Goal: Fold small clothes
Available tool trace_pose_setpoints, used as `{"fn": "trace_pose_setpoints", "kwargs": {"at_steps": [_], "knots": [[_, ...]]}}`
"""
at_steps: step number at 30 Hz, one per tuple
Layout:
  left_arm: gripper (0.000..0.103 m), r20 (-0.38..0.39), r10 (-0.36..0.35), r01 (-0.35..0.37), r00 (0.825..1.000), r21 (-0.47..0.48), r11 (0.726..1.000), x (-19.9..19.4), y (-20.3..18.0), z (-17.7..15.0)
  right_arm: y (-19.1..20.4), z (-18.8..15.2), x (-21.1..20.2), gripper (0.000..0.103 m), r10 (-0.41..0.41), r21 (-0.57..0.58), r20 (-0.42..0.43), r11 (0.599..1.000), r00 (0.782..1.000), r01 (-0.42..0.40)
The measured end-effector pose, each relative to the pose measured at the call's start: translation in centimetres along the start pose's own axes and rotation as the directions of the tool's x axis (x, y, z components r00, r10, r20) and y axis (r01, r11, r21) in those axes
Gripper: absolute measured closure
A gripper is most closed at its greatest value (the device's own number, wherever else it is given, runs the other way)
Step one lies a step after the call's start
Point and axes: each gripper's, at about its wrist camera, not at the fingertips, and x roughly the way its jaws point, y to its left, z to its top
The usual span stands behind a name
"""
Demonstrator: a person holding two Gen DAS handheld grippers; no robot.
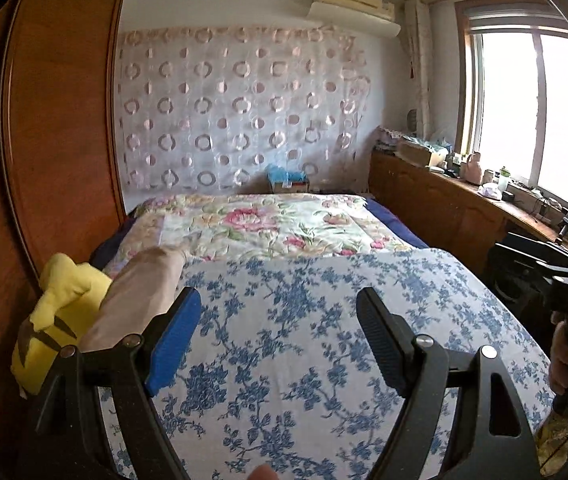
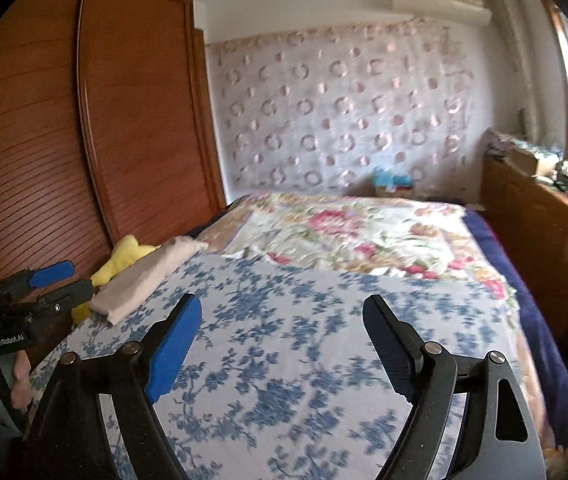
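A folded beige garment lies at the left edge of the bed on the blue-flowered sheet, beside a yellow garment. My left gripper is open and empty, just right of the beige garment. In the right wrist view the beige garment and yellow garment lie at the far left. My right gripper is open and empty above the sheet. The left gripper also shows there, open, next to the beige garment.
A wooden wardrobe stands along the bed's left side. A pink-flowered quilt covers the far half of the bed. A wooden counter with clutter runs under the window at the right. A patterned curtain hangs behind.
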Motion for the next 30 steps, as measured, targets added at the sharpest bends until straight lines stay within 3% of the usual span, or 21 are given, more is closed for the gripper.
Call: {"fn": "trace_pose_setpoints", "kwargs": {"at_steps": [8,30], "knots": [[0.022,0.023,0.002,-0.002,1.000,-0.003,1.000,-1.1,-0.9,1.3,0.8,-1.7,-3.8,0.019,-0.057,0.024,0.065,0.998,0.996,0.056],[0.022,0.013,0.010,-0.010,1.000,-0.002,1.000,-0.9,-1.1,1.0,0.1,-2.0,-2.9,0.019,-0.080,0.036,0.065,0.996,0.995,0.077]]}}
